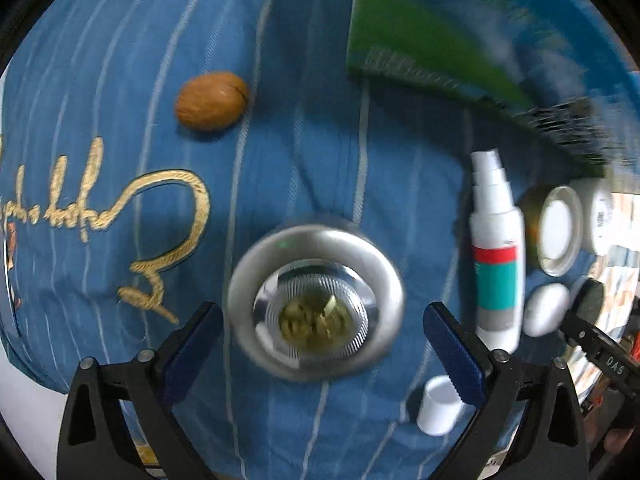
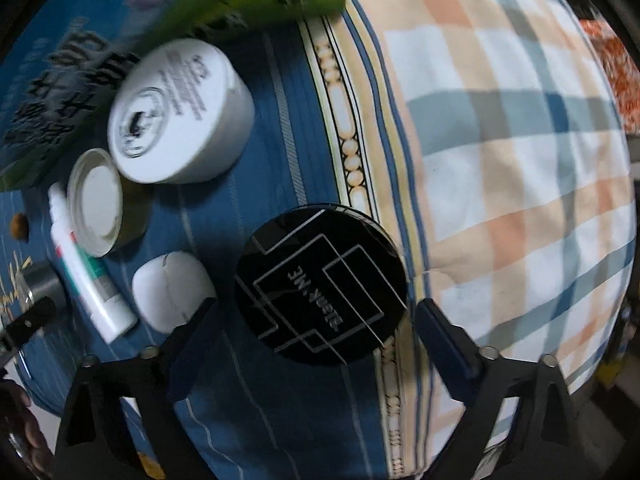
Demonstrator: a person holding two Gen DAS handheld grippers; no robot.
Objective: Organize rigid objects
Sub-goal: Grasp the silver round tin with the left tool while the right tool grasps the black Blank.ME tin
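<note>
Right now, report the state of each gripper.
Left gripper: open, jaws straddling the silver round container without touching.
Right gripper: open, jaws either side of the black round compact, not gripping.

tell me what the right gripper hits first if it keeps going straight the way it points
Most likely the round black compact: it sits squarely between the open fingers of the right gripper, lying on the blue striped cloth. How much gap remains is unclear.
</note>
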